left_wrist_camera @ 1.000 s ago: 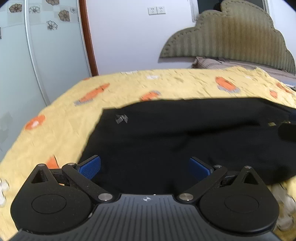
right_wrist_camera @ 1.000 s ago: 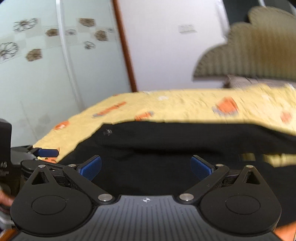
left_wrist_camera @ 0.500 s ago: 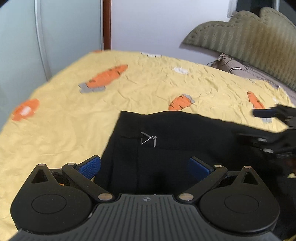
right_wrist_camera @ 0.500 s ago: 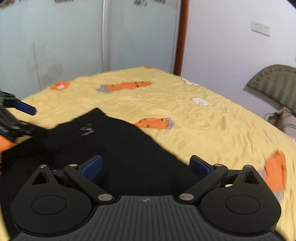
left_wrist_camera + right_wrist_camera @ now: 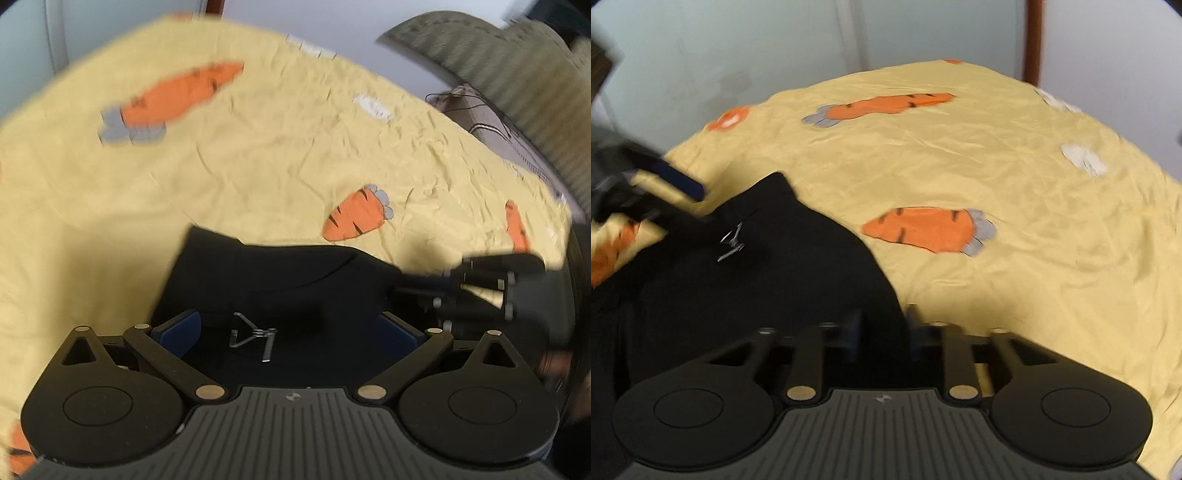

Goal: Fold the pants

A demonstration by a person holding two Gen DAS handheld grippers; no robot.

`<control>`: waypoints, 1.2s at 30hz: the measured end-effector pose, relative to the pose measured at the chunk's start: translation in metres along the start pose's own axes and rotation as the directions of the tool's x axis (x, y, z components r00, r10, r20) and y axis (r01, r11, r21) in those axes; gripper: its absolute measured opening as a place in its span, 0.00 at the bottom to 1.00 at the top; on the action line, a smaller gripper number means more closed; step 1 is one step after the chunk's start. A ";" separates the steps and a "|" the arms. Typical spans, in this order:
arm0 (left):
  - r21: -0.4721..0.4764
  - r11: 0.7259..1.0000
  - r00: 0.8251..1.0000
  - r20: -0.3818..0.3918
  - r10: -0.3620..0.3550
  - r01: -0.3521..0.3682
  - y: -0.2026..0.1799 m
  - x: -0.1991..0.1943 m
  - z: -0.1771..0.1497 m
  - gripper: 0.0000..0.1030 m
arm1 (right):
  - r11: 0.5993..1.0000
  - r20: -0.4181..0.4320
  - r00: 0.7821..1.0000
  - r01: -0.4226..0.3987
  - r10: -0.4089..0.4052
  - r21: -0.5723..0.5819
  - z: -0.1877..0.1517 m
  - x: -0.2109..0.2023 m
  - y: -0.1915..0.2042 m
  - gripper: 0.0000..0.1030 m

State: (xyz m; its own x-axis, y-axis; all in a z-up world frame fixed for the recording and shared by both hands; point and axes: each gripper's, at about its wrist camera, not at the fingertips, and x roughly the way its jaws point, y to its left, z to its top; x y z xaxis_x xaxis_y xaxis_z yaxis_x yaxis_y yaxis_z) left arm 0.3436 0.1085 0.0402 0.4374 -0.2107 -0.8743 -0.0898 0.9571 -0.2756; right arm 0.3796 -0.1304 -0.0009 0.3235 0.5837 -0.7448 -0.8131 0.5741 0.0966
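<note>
Right gripper (image 5: 882, 334), wide apart half a second ago, now closing on the pants (image 5: 757, 280) edge, cloth between the fingers. Left gripper (image 5: 291, 332) as before spread apart, now lower over the pants' logo (image 5: 255, 338). Pants lying on the bed (image 5: 1015, 192).

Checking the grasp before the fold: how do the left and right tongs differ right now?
The left tongs stand wide open over the black pants, blue pads apart; the right tongs are closing on the pants' edge, fabric between the pads. The left hover by the silver logo; the right sit at the border with the yellow sheet. Both point down at the pants.
</note>
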 end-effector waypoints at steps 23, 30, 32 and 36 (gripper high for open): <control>-0.402 0.881 0.961 -0.008 -0.277 0.250 0.046 0.005 -0.012 0.03 | 0.687 0.351 0.867 0.496 -0.355 -0.531 -0.089 -0.062 0.191 0.05; -0.190 0.947 0.962 0.141 -0.233 0.258 0.031 -0.070 -0.070 0.03 | 0.709 0.358 0.871 0.484 -0.335 -0.514 -0.101 -0.080 0.221 0.05; -0.166 0.950 0.958 0.159 -0.240 0.265 0.030 -0.081 -0.087 0.03 | 0.691 0.370 0.848 0.525 -0.379 -0.496 -0.107 -0.083 0.227 0.06; -0.149 0.947 0.949 0.181 -0.258 0.286 0.033 -0.094 -0.113 0.03 | 0.731 0.349 0.834 0.546 -0.428 -0.408 -0.121 -0.088 0.231 0.26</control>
State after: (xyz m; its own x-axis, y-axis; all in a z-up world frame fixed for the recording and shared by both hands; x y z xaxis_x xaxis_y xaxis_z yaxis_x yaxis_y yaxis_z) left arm 0.1986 0.1373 0.0681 0.6002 -0.4106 -0.6864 -0.0936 0.8162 -0.5701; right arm 0.1046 -0.1189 0.0067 0.7867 0.4409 -0.4321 -0.6154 0.5043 -0.6058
